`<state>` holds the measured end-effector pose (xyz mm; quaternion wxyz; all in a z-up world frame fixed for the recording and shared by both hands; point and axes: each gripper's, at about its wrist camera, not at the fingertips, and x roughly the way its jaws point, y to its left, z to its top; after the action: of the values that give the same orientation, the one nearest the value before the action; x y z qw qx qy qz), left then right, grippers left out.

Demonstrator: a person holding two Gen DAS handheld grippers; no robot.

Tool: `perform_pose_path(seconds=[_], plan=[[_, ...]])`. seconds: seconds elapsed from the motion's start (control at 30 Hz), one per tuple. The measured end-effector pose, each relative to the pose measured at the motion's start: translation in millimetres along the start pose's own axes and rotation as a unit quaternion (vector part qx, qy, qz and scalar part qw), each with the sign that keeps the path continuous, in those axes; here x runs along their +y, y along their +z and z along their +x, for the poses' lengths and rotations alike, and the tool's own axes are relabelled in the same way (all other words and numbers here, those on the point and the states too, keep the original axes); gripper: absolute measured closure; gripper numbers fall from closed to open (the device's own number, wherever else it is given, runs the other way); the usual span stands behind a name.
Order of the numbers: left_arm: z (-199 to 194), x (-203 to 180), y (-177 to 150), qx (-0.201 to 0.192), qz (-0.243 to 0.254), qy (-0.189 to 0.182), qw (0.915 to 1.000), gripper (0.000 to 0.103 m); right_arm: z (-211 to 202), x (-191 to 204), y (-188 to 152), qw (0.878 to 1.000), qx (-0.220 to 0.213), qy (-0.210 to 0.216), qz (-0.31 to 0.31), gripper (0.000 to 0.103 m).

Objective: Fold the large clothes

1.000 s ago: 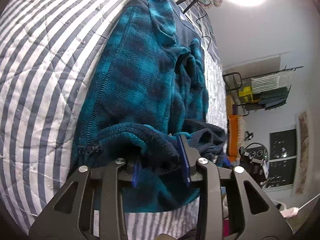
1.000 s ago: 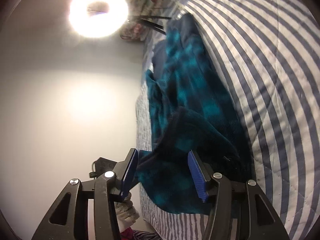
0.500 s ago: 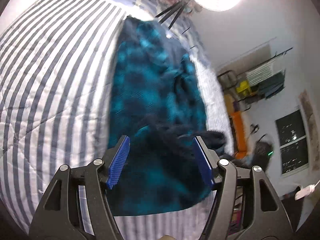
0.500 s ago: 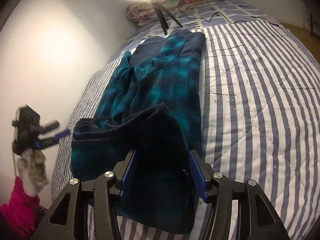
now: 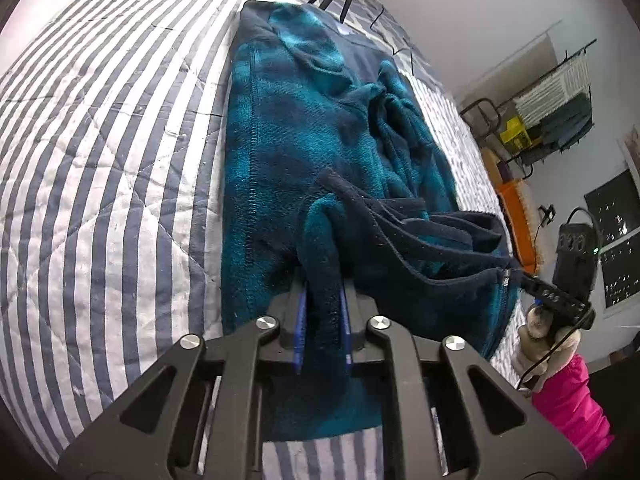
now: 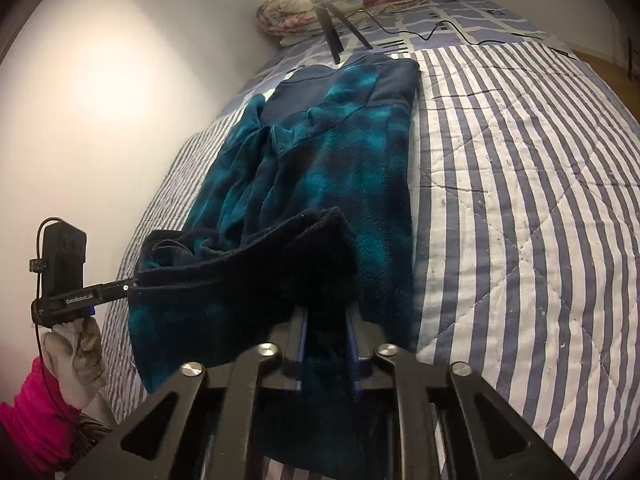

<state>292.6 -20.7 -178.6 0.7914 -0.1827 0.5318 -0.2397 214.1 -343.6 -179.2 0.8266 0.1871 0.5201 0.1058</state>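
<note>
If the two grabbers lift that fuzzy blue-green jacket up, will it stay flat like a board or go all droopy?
Probably droopy: the fuzzy teal and navy fleece jacket already sags between the left gripper and the right gripper, both clamped on its hem. It wrinkles easily on the striped quilt, so it looks soft. The thick pile likely keeps it from slipping out.

A teal-and-navy checked fleece garment [image 5: 304, 152] lies lengthwise on a blue-and-white striped quilted bedspread [image 5: 100, 160]. A black tripod [image 6: 334, 36] stands at its far end, before a stack of folded floral quilts [image 6: 360, 0]. Both grippers pinch its near hem, the left gripper [image 5: 322, 312] and the right gripper [image 6: 326, 328] at opposite corners.
</note>
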Motion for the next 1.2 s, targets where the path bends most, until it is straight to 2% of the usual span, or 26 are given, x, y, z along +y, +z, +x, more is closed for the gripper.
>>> perform_pose_path(seconds=[0.1,0.13,0.2,0.3,0.33,0.4,0.43,0.53,0.63,0.7,0.77,0.9,0.97,1.0,1.03,1.07,1.13,1.2], plan=[[-18,12,-2,-0.018,-0.039,0.003,0.9991,0.094,-9,-7,1,0.999,-0.009,0.004,0.031,0.095],[-18,17,-1,-0.02,-0.043,0.015,0.9988,0.094,-10,-12,1,0.999,-0.01,-0.001,0.038,0.095],[-5,32,4,-0.01,-0.06,0.033,0.9976,0.094,-1,-22,1,0.999,0.0,-0.024,0.046,0.096],[11,46,5,0.001,-0.082,0.021,0.9964,0.089,10,-24,1,0.998,0.013,-0.039,0.054,0.095],[11,43,6,-0.004,-0.071,0.021,0.9972,0.089,8,-19,2,0.998,0.013,-0.05,0.045,0.094],[5,36,7,-0.009,-0.049,0.037,0.9981,0.084,3,-12,3,0.998,0.009,-0.062,0.029,0.085],[1,31,8,-0.016,-0.04,0.043,0.9981,0.08,-2,-10,4,0.997,0.003,-0.074,0.028,0.075],[-22,15,7,-0.05,-0.004,0.053,0.9973,0.079,-22,2,5,0.995,-0.037,-0.095,-0.003,0.075],[-35,-8,2,-0.064,0.042,0.051,0.9958,0.079,-36,29,5,0.993,-0.073,-0.068,-0.059,0.075],[-33,-23,0,-0.058,0.068,0.034,0.9954,0.079,-36,46,5,0.992,-0.085,-0.036,-0.091,0.075],[-21,-39,-3,-0.033,0.092,0.019,0.995,0.079,-23,61,5,0.991,-0.06,-0.002,-0.116,0.075],[16,-55,-4,0.002,0.111,0.022,0.9936,0.079,7,71,5,0.993,-0.011,0.02,-0.117,0.075],[32,-54,0,0.007,0.108,0.043,0.9932,0.079,21,70,8,0.992,-0.002,-0.019,-0.121,0.081],[40,-51,-1,0.007,0.104,0.057,0.9929,0.079,29,66,9,0.99,0.002,-0.063,-0.124,0.083],[46,-45,-1,0.01,0.101,0.067,0.9926,0.085,37,58,10,0.988,0.012,-0.094,-0.118,0.09],[54,-34,0,0.016,0.083,0.065,0.9943,0.09,46,47,11,0.989,0.025,-0.106,-0.1,0.095],[55,-21,1,0.01,0.05,0.038,0.998,0.092,51,34,9,0.993,0.027,-0.091,-0.069,0.095],[55,-21,0,0.013,0.059,0.039,0.9974,0.093,51,37,8,0.992,0.025,-0.1,-0.078,0.094]])
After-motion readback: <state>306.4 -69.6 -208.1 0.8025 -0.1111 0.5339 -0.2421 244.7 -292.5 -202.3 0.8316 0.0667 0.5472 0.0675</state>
